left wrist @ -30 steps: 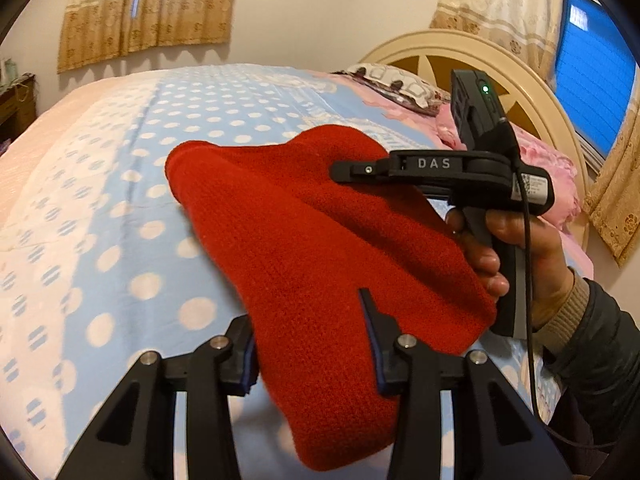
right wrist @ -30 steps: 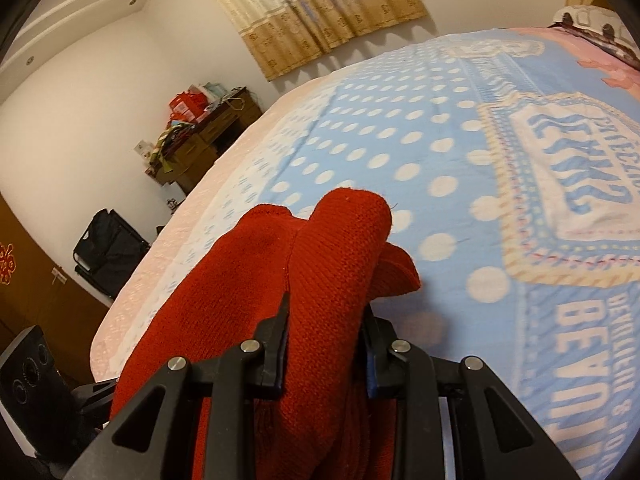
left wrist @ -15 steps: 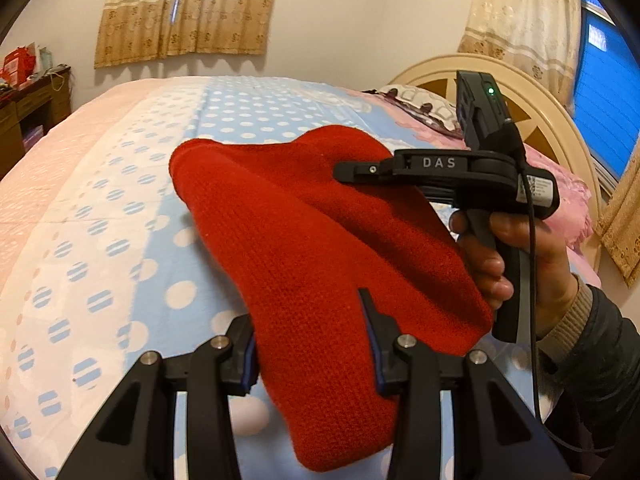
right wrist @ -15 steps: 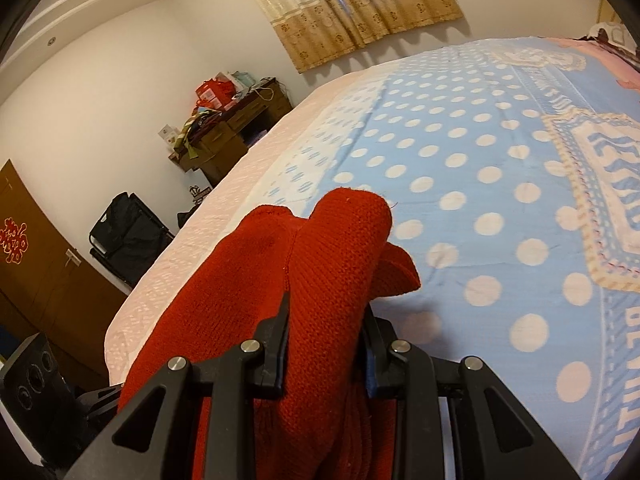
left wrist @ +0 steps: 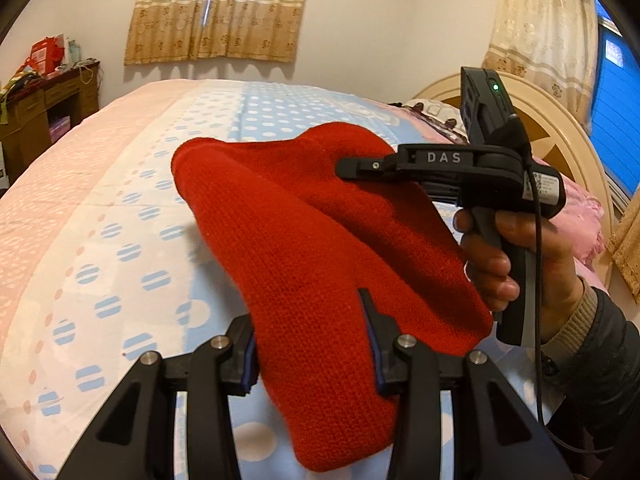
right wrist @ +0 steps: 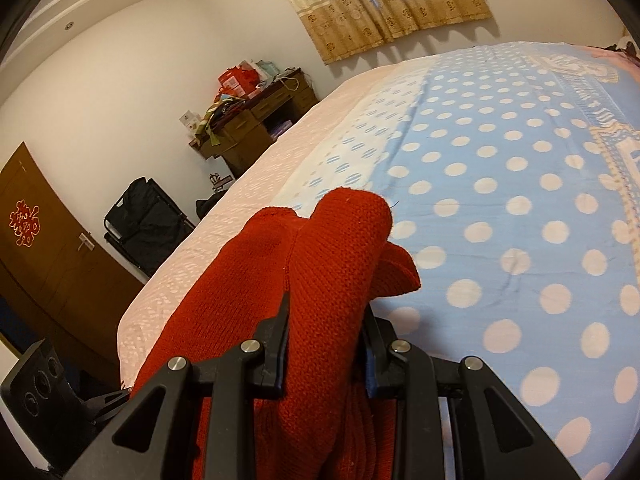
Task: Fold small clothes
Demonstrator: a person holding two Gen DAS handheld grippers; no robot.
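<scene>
Left gripper (left wrist: 310,344) and right gripper (right wrist: 326,344) both clamped on red knitted hat (left wrist: 320,248), held above polka-dot bedspread (right wrist: 500,208). Headboard (left wrist: 560,128), curtains (left wrist: 216,8), cluttered desk (right wrist: 256,116) around; nothing blocks.

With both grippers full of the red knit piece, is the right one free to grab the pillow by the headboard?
Probably not: the right gripper is clamped on the red knit garment, which the left gripper also holds. The pillow lies beyond.
</scene>
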